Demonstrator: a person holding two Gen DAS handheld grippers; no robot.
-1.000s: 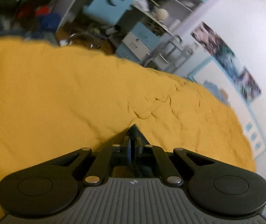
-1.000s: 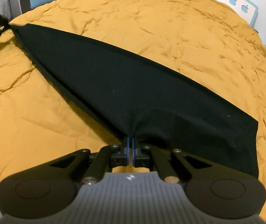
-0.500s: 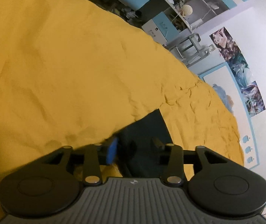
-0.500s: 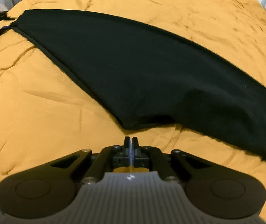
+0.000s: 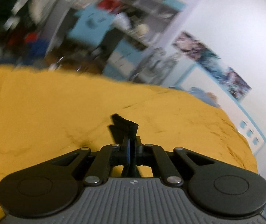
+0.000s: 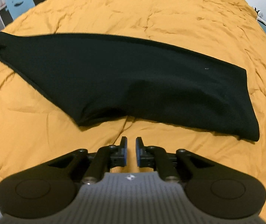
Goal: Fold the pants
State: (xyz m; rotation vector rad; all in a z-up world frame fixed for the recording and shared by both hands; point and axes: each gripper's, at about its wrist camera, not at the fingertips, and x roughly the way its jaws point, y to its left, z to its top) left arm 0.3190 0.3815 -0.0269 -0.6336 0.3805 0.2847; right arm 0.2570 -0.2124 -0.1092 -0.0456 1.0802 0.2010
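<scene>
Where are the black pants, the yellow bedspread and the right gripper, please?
black pants [image 6: 133, 78], right wrist view, middle of the cloth.
yellow bedspread [image 6: 151, 9], right wrist view, bare wrinkled part beyond the pants.
right gripper [image 6: 131, 145], right wrist view, gap between fingertips.

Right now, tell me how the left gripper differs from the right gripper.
The left gripper is shut on a corner of the black fabric pants; the right gripper is opening with nothing between its blue pads, just short of the pants. Both are over the mustard-yellow bedspread.
</scene>
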